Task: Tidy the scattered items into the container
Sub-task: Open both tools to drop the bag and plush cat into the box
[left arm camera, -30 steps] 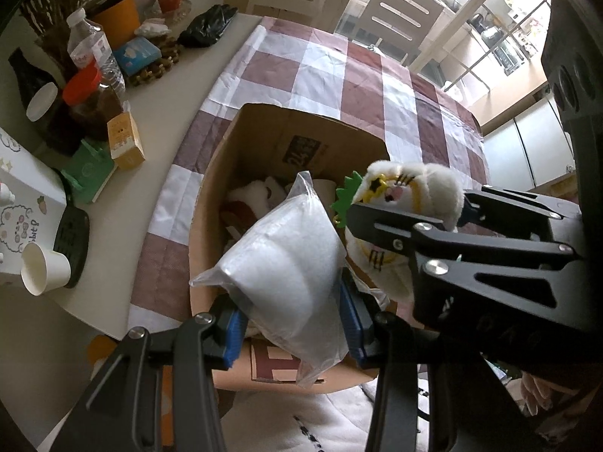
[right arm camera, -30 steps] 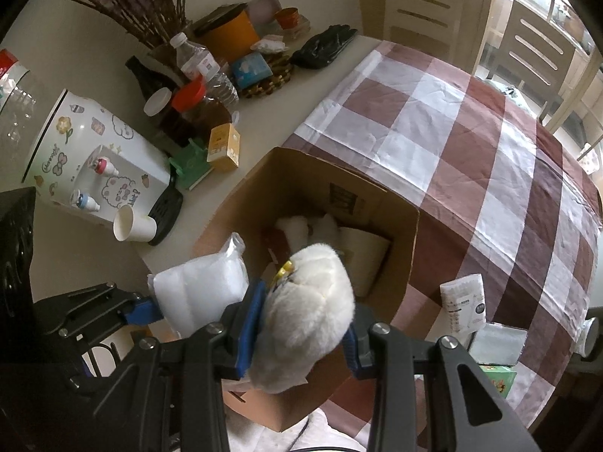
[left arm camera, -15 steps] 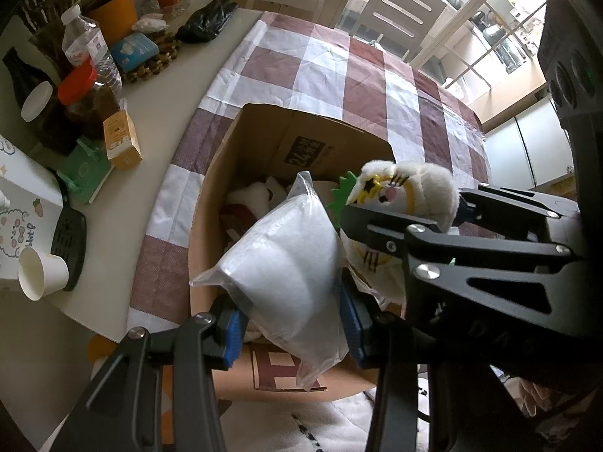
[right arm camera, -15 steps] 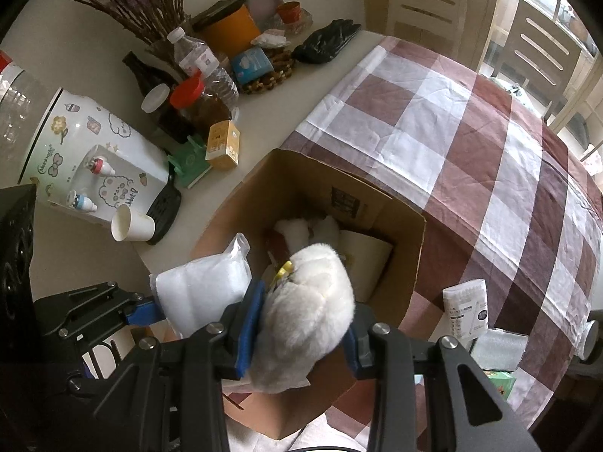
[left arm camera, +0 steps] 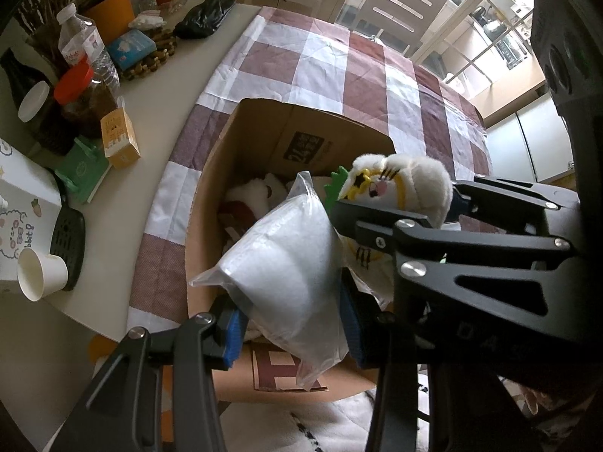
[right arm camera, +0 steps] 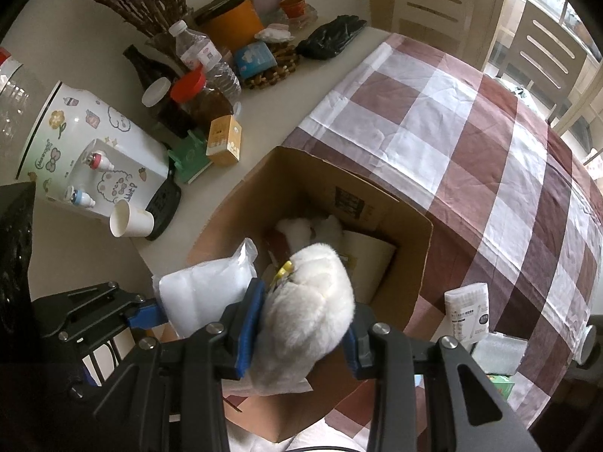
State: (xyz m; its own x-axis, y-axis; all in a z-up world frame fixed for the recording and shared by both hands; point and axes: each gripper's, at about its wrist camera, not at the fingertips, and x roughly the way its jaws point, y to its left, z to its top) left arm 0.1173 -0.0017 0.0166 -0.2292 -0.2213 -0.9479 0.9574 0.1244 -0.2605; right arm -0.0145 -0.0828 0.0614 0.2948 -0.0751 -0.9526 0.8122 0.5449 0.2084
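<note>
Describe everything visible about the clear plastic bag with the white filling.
The clear plastic bag of white padding is a soft, puffy packet with a crinkled, sealed film edge. It is clamped between the blue pads of the left tongs, tilted, with a corner pointing up, and held above the open brown cardboard box. The white plush toy in the right tongs sits close beside it; contact is unclear.

The left gripper (left arm camera: 292,329) is a matte black metal frame of angular linkage arms with triangular cut-outs, joined by round silver screw heads, its fingers tipped with ribbed blue pads (left arm camera: 230,335). The right gripper (right arm camera: 301,333) is built alike: black struts, silver screws, blue pads (right arm camera: 249,326). Faint embossed lettering marks one black arm.
</note>
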